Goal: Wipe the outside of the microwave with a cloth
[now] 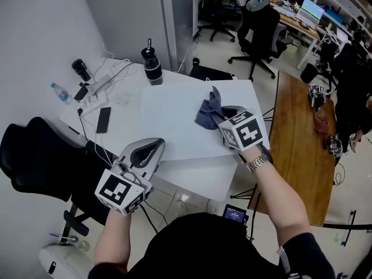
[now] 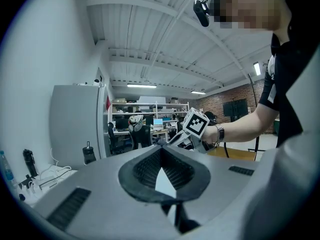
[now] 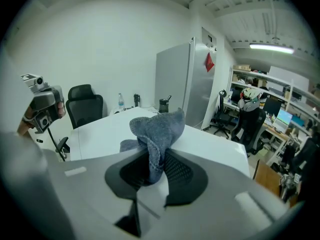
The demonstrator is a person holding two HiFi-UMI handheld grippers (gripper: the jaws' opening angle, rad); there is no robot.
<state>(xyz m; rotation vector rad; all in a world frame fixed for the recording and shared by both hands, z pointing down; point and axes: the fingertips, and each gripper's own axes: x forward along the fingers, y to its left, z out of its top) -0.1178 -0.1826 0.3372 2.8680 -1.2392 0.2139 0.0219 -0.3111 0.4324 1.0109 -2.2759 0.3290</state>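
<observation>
A blue-grey cloth (image 1: 208, 111) is bunched between the jaws of my right gripper (image 1: 221, 118), which is shut on it above the right part of a white flat top (image 1: 174, 127). In the right gripper view the cloth (image 3: 159, 129) stands up out of the jaws of the right gripper (image 3: 154, 160). My left gripper (image 1: 154, 146) is shut with nothing in it, at the near left edge of the white top. The left gripper view shows the left gripper (image 2: 162, 153) with its pads closed and the right gripper (image 2: 186, 137) beyond it. I see nothing that reads plainly as a microwave.
A black bottle (image 1: 152, 66), a water bottle (image 1: 60, 92), a phone (image 1: 103, 120) and a power strip with cables (image 1: 102, 85) lie at the far left. A black chair (image 1: 35, 161) stands at the left, a wooden table (image 1: 299, 138) at the right, a grey cabinet (image 1: 177, 16) behind.
</observation>
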